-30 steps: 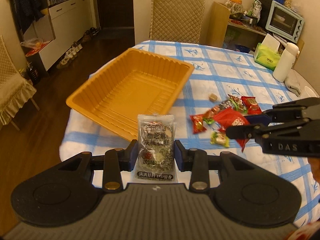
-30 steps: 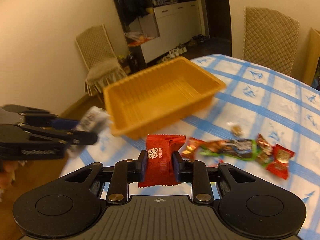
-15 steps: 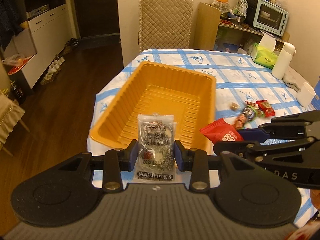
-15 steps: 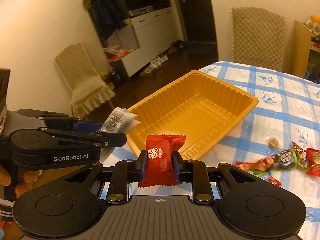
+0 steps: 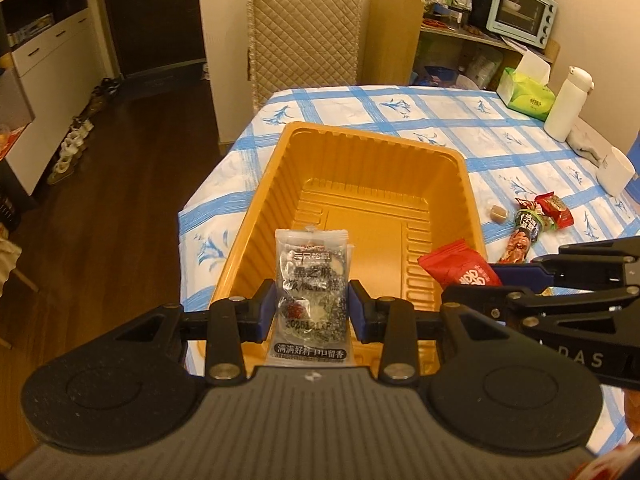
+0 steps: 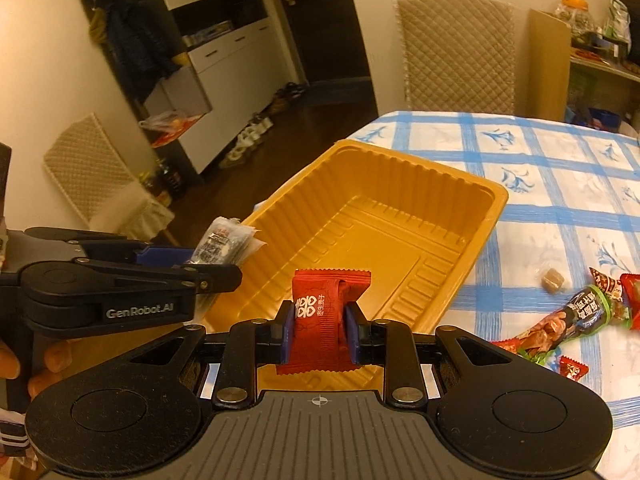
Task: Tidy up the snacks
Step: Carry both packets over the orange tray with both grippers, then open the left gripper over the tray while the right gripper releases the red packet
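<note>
The tray (image 5: 372, 208) is ribbed orange-yellow; the desk (image 5: 460, 120) cloth is white with blue checks; one packet (image 6: 326, 312) is red, another (image 5: 312, 292) clear with black speckles; the tongs' pads (image 5: 267, 308) are blue.

Black left gripper (image 5: 312, 312), blue pads, silver screws, black right gripper (image 6: 318, 330), white "GenRobot.AI" lettering

Left wrist cam sat close behind its gripper, angled down, facing lengthwise along the yellow tray (image 5: 452, 168) at frame centre, w/ the quilted chair (image 5: 304, 28) at top centre. Right wrist cam looked down from the tray's near corner, tray (image 6: 496, 196) running diagonally toward upper right. Both views shared tray, checked tablecloth (image 5: 472, 120), chair & each other's gripper at frame edge.
</note>
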